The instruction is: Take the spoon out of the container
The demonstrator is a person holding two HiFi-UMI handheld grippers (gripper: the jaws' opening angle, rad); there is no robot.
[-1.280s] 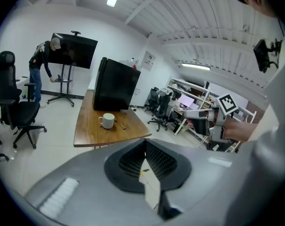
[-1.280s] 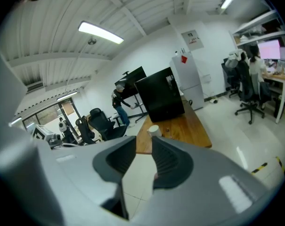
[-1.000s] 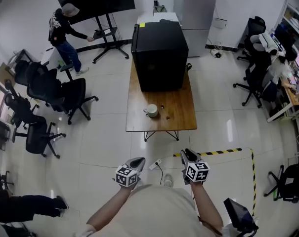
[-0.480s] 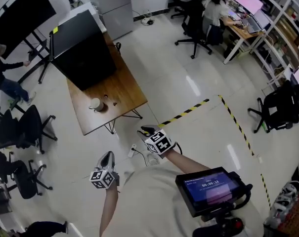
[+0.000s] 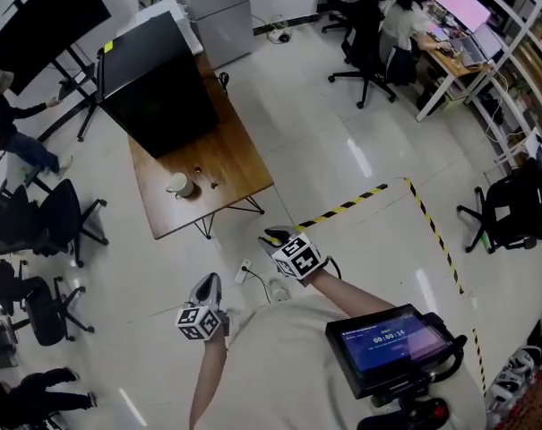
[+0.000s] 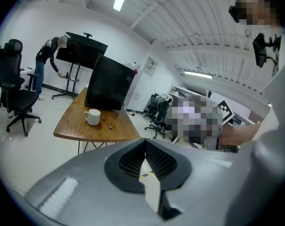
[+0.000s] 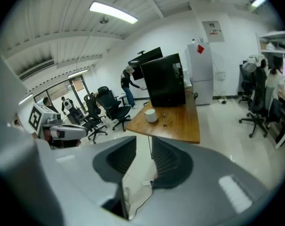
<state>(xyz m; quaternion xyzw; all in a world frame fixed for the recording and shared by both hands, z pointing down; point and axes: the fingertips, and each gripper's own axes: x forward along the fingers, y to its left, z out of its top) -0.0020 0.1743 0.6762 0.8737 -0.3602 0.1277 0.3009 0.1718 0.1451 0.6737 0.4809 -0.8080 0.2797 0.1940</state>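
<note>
The fingers of the left gripper (image 6: 143,141) met at their tips on nothing, while those of the right gripper (image 7: 143,139) stood a narrow gap apart, also empty. Both were carried low in front of the person, aimed toward the wooden table (image 6: 71,126) yet well apart from it, probably because the reach had not begun and there was nothing to grasp. On the table stood a white mug (image 6: 92,117), seemingly the container. A slim thing (image 6: 107,123), perhaps the spoon, lay just beside it, too small to be sure.
</note>
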